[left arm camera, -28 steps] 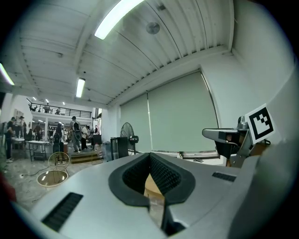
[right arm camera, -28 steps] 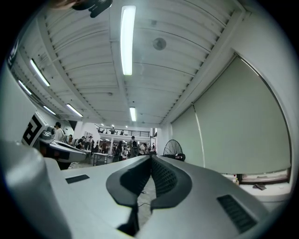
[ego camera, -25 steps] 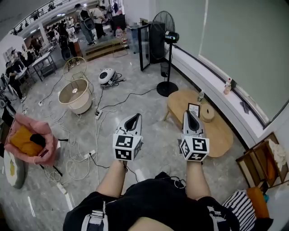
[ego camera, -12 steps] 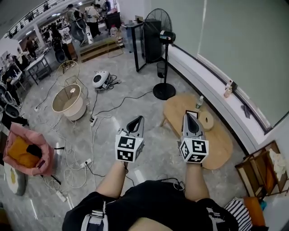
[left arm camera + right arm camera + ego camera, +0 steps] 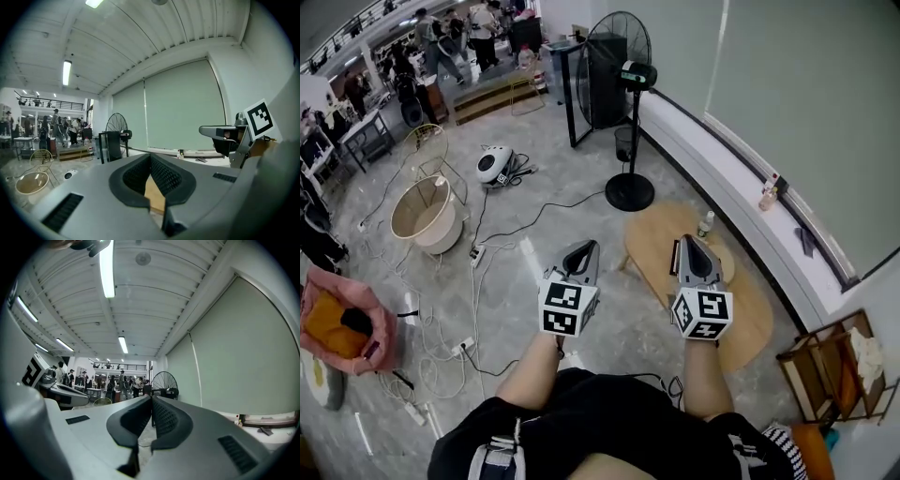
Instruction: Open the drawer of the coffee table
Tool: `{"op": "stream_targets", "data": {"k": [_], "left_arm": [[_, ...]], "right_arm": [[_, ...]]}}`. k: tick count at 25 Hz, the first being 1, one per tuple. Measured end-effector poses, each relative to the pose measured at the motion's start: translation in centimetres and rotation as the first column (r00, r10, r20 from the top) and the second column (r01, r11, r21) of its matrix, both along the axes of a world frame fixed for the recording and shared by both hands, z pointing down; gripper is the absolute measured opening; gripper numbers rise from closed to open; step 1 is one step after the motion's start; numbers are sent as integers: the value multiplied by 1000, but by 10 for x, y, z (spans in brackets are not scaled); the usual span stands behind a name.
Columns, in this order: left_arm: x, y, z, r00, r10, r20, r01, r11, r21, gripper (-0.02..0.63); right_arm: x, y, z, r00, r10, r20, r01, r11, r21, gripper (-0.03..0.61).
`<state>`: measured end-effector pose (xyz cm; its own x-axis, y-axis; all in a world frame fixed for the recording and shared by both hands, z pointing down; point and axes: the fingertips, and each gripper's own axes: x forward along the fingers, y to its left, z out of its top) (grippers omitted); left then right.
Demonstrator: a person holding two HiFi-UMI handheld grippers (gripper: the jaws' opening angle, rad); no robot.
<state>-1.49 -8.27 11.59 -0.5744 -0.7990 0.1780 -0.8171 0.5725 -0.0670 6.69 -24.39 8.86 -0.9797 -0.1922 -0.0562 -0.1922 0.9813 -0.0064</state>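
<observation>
The oval wooden coffee table (image 5: pixel 649 246) stands on the marble floor beside the window ledge. On it are a small bottle (image 5: pixel 705 224), a dark upright frame (image 5: pixel 675 256) and a round wooden piece (image 5: pixel 728 269). No drawer shows from here. My right gripper (image 5: pixel 689 242) hangs shut above the table's near part, with nothing between its jaws. Over the floor to the table's left is my left gripper (image 5: pixel 587 247), also shut and empty. In the left gripper view, the left gripper (image 5: pixel 150 157) points level with a strip of the tabletop behind its jaws. The right gripper (image 5: pixel 151 399) faces the hall.
A standing fan (image 5: pixel 623 75) rises just beyond the table. Cables (image 5: pixel 450 347) trail across the floor at left, near a round lampshade (image 5: pixel 424 212), a white device (image 5: pixel 494 165) and a pink bag (image 5: pixel 342 323). A wooden rack (image 5: pixel 830 370) stands at right. People are far back.
Both grippers and the view have been carried forward toward the table. The table now lies under the right gripper. Both pairs of jaws stay shut.
</observation>
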Motion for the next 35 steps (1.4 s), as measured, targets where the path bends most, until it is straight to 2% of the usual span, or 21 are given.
{"op": "stream_targets", "data": {"k": [4, 9, 13, 17, 21, 24, 28, 31, 35], "left_arm": [[-14, -29, 3, 999, 33, -13, -33, 999, 17, 20], [-29, -78, 10, 990, 142, -14, -142, 990, 23, 20], [-53, -118, 19, 971, 237, -23, -236, 971, 25, 20], [-96, -155, 17, 945, 327, -4, -327, 944, 39, 20], [-157, -186, 16, 913, 408, 2, -408, 912, 30, 20], [-201, -198, 11, 880, 474, -10, -474, 880, 39, 20], [-250, -222, 17, 821, 570, -17, -569, 821, 46, 20], [-264, -241, 26, 762, 647, -31, -646, 762, 44, 20], [-265, -265, 41, 670, 740, -58, -739, 673, 44, 20]], "right_arm": [[-6, -20, 4, 1000, 15, -4, -15, 1000, -6, 15], [-12, -52, 21, 996, 90, -25, -90, 995, -31, 14], [-27, -79, 27, 985, 172, -31, -173, 984, -31, 15], [-61, -104, 29, 967, 252, -24, -253, 967, -29, 14], [-111, -129, 29, 942, 337, -13, -337, 938, -80, 15], [-148, -131, 23, 919, 394, -8, -393, 916, -73, 15], [-194, -129, 23, 881, 472, -1, -472, 880, -56, 15], [-211, -131, 39, 850, 526, -37, -527, 848, -54, 15], [-205, -133, 57, 776, 627, -70, -631, 773, -68, 15]]}}
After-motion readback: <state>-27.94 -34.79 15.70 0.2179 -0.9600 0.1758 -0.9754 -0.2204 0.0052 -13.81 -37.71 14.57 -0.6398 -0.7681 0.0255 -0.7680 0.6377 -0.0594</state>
